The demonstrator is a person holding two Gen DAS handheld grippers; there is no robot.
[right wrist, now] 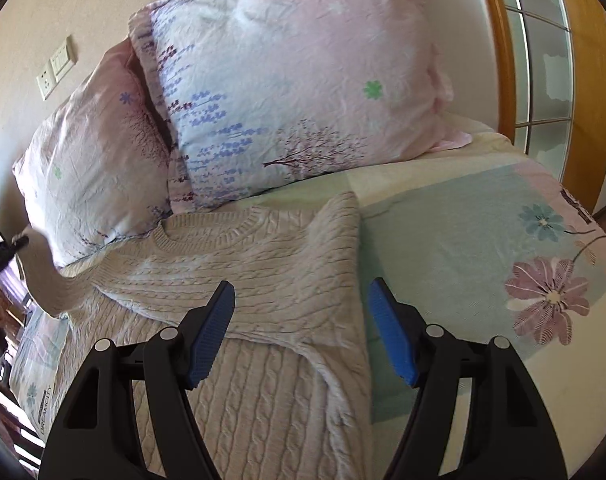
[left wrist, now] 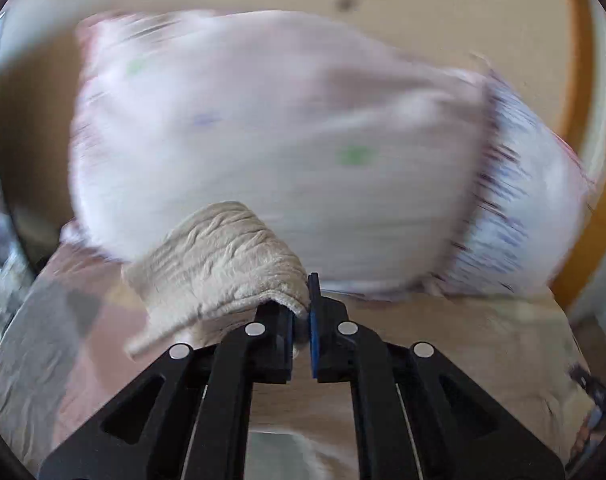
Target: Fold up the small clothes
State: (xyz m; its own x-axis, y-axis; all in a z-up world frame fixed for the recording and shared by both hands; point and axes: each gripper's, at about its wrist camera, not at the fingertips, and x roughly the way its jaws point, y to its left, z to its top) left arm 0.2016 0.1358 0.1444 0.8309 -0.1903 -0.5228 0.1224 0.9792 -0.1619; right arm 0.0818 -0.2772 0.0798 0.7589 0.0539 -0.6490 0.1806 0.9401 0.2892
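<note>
A beige cable-knit sweater point(right wrist: 239, 280) lies on the bed, its right sleeve folded across the chest. My left gripper point(left wrist: 301, 312) is shut on the sweater's left sleeve cuff point(left wrist: 223, 264) and holds it lifted. In the right wrist view that gripper point(right wrist: 17, 245) shows at the far left with the raised sleeve point(right wrist: 51, 280) hanging from it. My right gripper point(right wrist: 303, 320) is open and empty, hovering just above the sweater's folded right side.
Two pink floral pillows point(right wrist: 295, 80) point(right wrist: 91, 152) lean at the head of the bed against the wall. The bedsheet point(right wrist: 483, 240) has flower prints. A wooden-framed glass door point(right wrist: 543, 60) stands on the right. The left wrist view is motion-blurred.
</note>
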